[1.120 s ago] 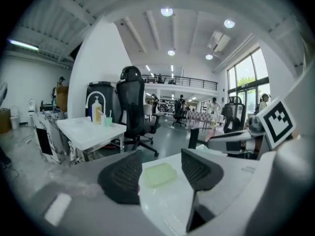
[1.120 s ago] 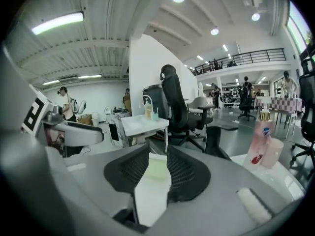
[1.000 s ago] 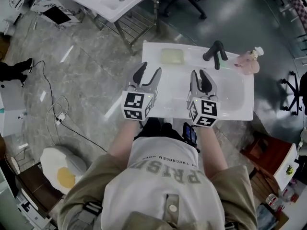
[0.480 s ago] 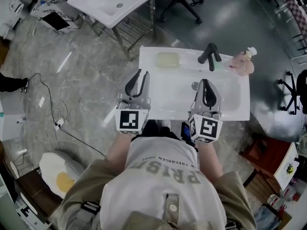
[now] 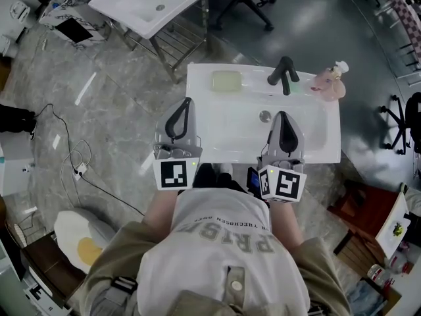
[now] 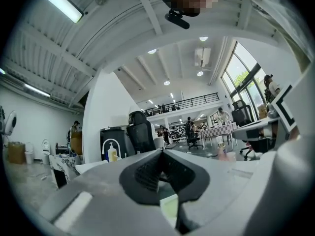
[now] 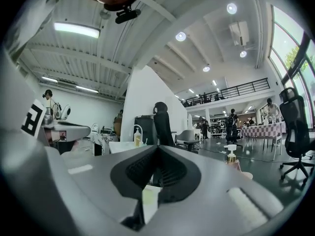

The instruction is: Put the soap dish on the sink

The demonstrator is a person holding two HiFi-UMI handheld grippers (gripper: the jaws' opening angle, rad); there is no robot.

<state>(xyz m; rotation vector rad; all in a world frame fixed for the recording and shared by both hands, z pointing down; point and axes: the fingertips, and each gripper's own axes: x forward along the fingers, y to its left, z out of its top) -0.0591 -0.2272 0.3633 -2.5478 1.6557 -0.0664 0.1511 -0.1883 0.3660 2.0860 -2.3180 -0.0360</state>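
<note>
So the left gripper point(image 5: 186, 104) is held over the near left edge of the white sink point(image 5: 316, 147). Its fingers have just been closing, and in the left gripper view they sit tip to tip with nothing between them, so it's empty. The pale green soap dish point(image 5: 227, 81) is already up on the sink's far rim, in the left corner, well apart from both grippers. Just right of it on that same far rim is the black faucet point(image 5: 283, 75). The right gripper point(image 5: 281, 116) hangs over the near side of the basin, pretty much in line with the faucet. Same deal here: its fingers have just been closing and now they're pinched together on nothing. Over at the far right corner of the rim there's a pink soap dispenser point(image 5: 327, 83).
</note>
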